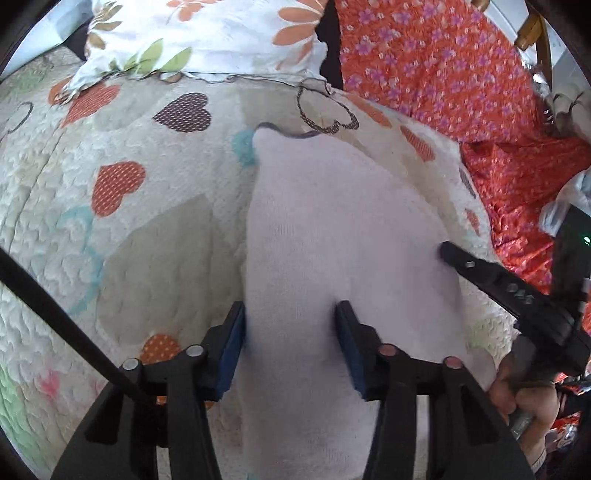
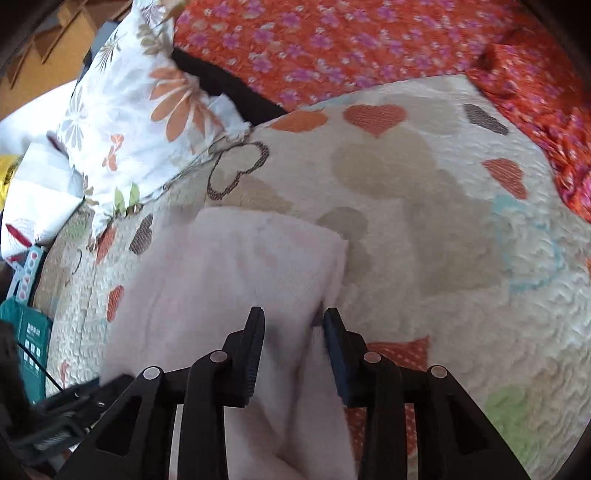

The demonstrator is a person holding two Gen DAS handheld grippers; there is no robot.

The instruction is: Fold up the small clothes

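A small pale pink-white knit garment (image 1: 332, 221) lies lengthwise on the heart-patterned quilt (image 1: 129, 240). My left gripper (image 1: 290, 317) sits over its near end. Cloth fills the gap from one blue pad to the other, and the left pad lines up with the garment's left edge. In the right wrist view the same garment (image 2: 240, 266) bunches up into a fold between the pads of my right gripper (image 2: 293, 317), which is shut on its right edge. One black finger of the right gripper (image 1: 480, 269) rests on the garment's right side, held by a hand (image 1: 524, 398).
A white floral pillow (image 1: 192, 40) lies at the quilt's far edge, beside an orange flowered blanket (image 1: 443, 66) that runs down the right. A teal box (image 2: 26, 339) and papers sit off the quilt's left side. A wooden chair (image 1: 532, 33) stands beyond.
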